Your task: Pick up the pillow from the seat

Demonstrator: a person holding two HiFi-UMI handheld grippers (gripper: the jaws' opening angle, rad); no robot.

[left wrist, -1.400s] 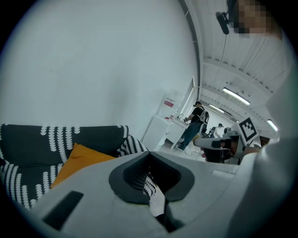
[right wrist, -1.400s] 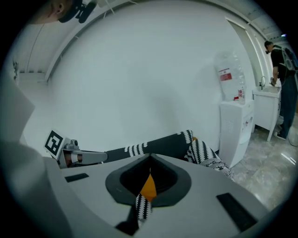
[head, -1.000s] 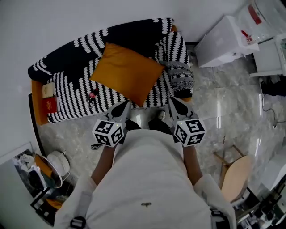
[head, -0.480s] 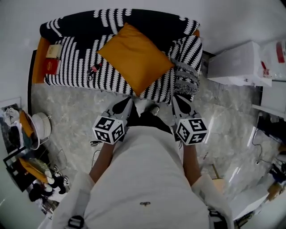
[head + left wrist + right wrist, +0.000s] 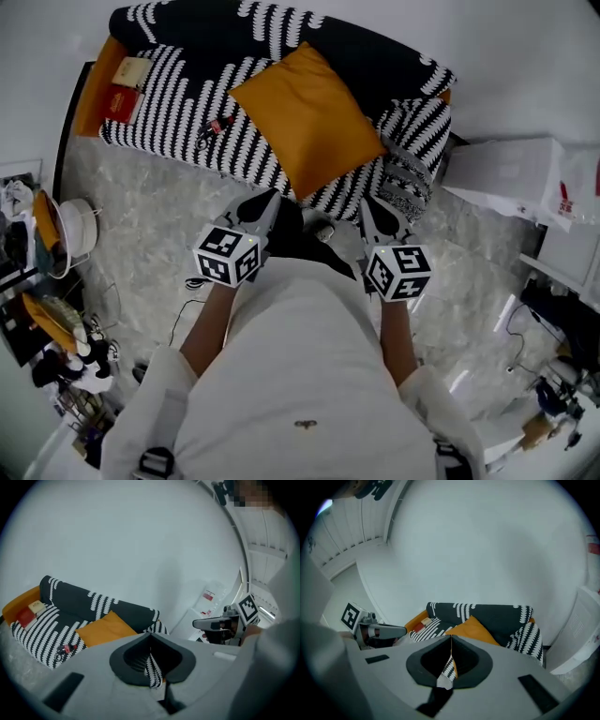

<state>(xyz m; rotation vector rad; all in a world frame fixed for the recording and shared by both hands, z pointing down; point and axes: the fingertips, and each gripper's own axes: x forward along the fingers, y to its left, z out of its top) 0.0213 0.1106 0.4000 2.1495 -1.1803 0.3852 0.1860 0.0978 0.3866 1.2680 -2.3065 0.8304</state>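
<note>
shirt (image 5: 305, 366): white, short-sleeved
left gripper (image 5: 270, 197): grey, black-and-white marker cube (image 5: 228, 255)
right gripper (image 5: 368, 202): grey, matching marker cube (image 5: 397, 273)

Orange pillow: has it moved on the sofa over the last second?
No. The orange pillow lies at the same spot on the striped sofa; both swing together in the head view, so the camera turned, not the pillow.
</note>
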